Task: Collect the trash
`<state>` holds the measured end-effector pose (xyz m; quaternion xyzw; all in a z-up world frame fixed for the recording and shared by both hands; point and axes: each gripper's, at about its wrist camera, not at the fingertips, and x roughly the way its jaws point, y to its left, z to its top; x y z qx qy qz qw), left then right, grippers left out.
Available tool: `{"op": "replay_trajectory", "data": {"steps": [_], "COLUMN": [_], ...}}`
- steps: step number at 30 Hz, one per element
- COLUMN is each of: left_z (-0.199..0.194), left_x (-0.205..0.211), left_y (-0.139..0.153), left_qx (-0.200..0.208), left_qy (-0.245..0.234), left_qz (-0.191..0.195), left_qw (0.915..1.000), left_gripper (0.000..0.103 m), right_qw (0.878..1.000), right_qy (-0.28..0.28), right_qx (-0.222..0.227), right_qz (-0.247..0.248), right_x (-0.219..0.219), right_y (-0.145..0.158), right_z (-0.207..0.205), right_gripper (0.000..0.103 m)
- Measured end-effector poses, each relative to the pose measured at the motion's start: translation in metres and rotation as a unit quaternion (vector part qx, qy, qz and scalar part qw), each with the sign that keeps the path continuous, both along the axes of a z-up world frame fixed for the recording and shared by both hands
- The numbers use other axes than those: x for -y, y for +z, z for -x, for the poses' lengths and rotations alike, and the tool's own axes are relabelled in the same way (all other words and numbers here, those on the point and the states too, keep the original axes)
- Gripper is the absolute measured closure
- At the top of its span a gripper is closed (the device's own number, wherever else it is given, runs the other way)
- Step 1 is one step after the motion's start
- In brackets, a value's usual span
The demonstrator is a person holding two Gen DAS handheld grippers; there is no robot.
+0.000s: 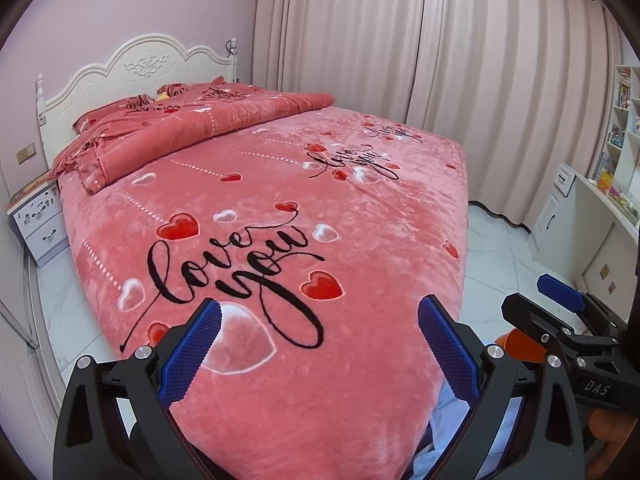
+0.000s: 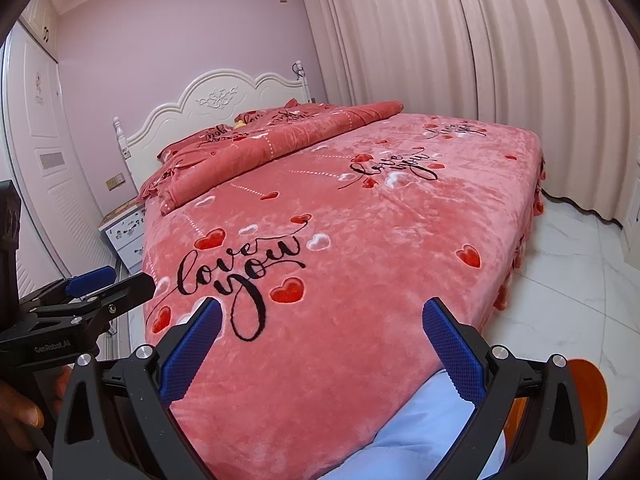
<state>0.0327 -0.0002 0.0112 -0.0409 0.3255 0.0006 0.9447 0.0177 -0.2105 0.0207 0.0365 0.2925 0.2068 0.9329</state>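
I see no trash in either view. My left gripper is open and empty, held above the foot end of a bed with a pink "love you" heart blanket. My right gripper is open and empty too, above the same blanket. The right gripper also shows at the right edge of the left wrist view. The left gripper also shows at the left edge of the right wrist view. A small yellow thing lies by the pillows, too small to identify.
A folded quilt lies across the head of the bed before a white headboard. A white nightstand stands at its left. Pink curtains hang behind. A white desk with shelves stands right. An orange round object sits on the white tiled floor.
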Motion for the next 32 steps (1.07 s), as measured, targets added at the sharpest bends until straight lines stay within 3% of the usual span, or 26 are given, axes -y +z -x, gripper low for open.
{"op": "replay_trajectory", "data": {"steps": [32], "left_z": [-0.0008], "left_x": [0.0035], "left_y": [-0.0055], "left_qx": [-0.007], "left_qy": [-0.007], "left_qz": [-0.013], "left_qw": [0.9999], "left_gripper": [0.006], "right_qw": [1.000], "right_qy": [-0.001], "right_qx": [-0.008], "right_qz": [-0.003], "right_x": [0.0003], "right_y": [-0.0074], "right_z": [-0.0006], "right_gripper": [0.005]}}
